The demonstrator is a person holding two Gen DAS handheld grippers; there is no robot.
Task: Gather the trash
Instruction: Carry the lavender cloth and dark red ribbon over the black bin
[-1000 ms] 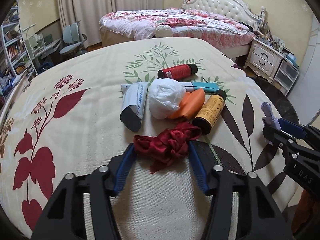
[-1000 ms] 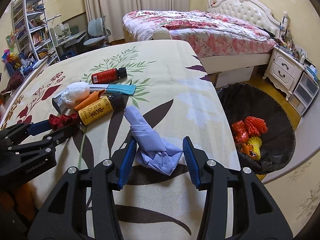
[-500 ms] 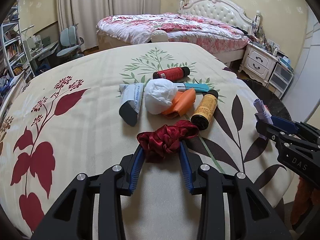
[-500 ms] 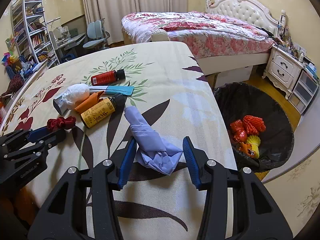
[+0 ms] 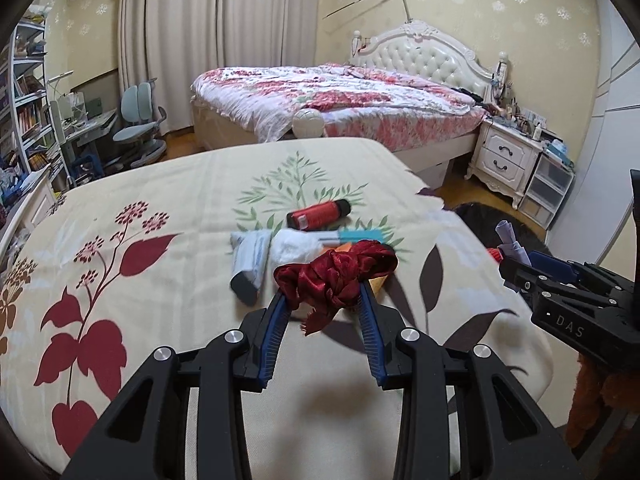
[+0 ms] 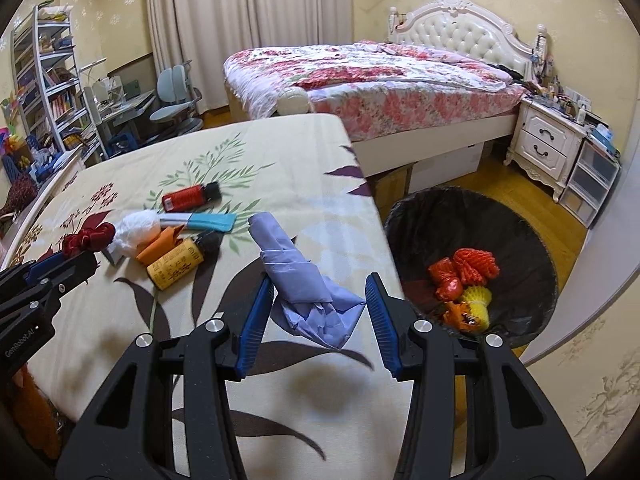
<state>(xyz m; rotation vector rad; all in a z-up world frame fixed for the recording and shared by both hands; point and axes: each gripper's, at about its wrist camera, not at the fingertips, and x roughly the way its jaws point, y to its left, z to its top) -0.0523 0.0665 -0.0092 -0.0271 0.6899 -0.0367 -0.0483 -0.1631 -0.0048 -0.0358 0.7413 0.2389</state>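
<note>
above the flowery bedspread [image 5: 168, 184], the red ribbon bundle [image 5: 334, 276] sits pinched in the left gripper [image 5: 323, 300], and the right gripper [image 6: 319, 300] squeezes the crumpled blue paper [image 6: 304, 280]. both are soft and only lightly caught, so i think a quick swing could shake one loose. the black trash bin [image 6: 424, 216] waits on the floor just past the bed's edge; a drop too soon would miss it.

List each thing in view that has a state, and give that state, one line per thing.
Left tool: shut on the red cloth.
Red cloth: bunched, gripped, lifted off the cover.
Right tool: shut on the blue paper.
Blue paper: crumpled, gripped.
Red bottle: capped, lying down.
Yellow bottle: capped, lying down.
Bin: open, lined, partly filled.
</note>
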